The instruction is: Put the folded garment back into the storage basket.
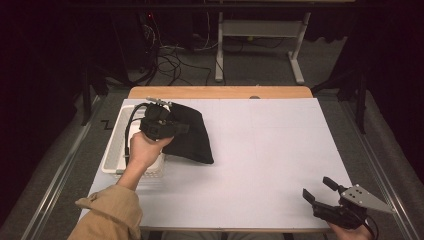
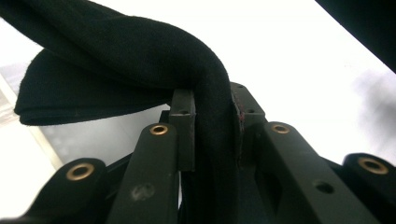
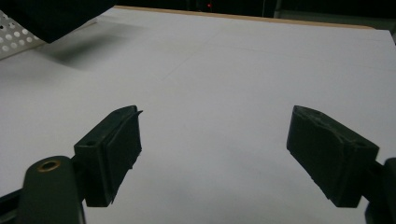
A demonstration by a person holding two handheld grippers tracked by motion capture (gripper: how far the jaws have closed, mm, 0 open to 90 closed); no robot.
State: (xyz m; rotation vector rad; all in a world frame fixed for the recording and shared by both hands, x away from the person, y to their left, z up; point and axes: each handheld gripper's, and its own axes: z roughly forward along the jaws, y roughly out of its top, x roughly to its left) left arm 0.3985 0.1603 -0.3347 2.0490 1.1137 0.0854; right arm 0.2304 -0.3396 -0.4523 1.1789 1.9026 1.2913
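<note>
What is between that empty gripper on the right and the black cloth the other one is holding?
Nothing visible: bare white table lies between the open right gripper and the black cloth, which the left gripper grips.

cloth (image 2: 140, 51): black, matt, fleecy | basket (image 1: 114, 145): white, probably perforated plastic | table (image 1: 260, 150): matt white

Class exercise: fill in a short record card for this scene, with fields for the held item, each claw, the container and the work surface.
Held item: soft black cloth, a fold pinched between the left jaws, the rest draping onto the table
Left claw: shut on the cloth, raised over the basket
Right claw: open, nothing between its jaws, near the table's front right corner
Container: white perforated plastic basket, at the table's left edge, partly under the cloth
Work surface: white tabletop with a wooden far edge
</note>
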